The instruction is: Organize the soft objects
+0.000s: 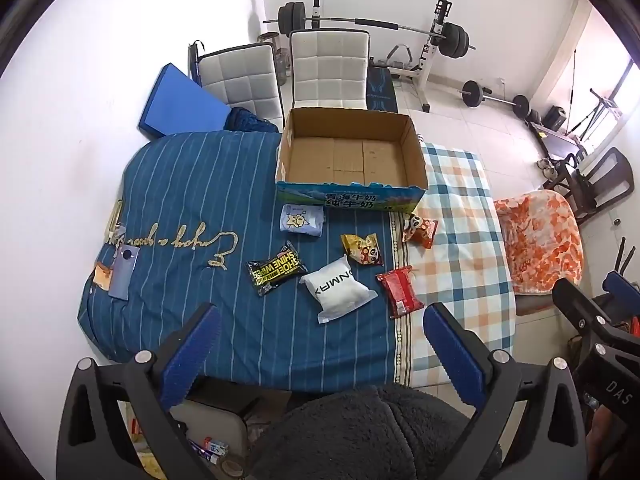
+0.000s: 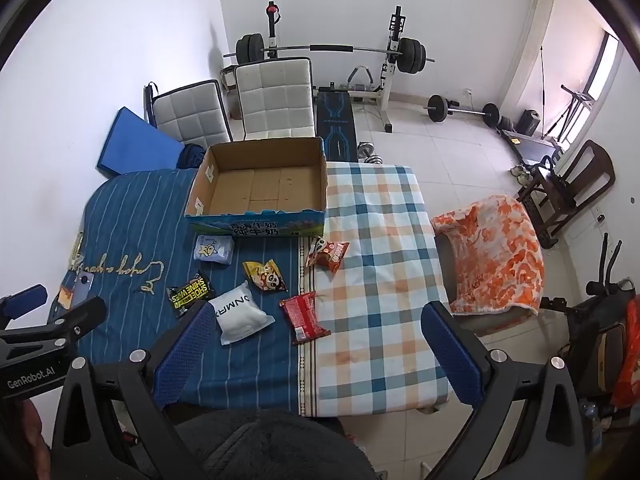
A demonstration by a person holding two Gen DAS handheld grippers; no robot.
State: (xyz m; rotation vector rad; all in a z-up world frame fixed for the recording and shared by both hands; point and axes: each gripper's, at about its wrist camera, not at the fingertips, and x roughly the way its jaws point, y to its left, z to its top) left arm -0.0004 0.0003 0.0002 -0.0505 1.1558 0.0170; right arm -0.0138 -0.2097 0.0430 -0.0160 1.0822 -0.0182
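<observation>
Soft packets lie loose on the blue striped bedcover (image 1: 192,184) before the empty cardboard box (image 1: 348,152), so with both your left gripper (image 1: 320,344) and right gripper (image 2: 316,340) spread wide and empty, start with the nearest white pillow-shaped pouch (image 1: 338,286), pinching its middle gently.

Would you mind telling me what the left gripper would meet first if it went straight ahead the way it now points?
Probably the white pouch: it lies nearest the line between the open jaws of the left gripper, on the striped blue cover. Depth is unclear, so that is a guess.
</observation>
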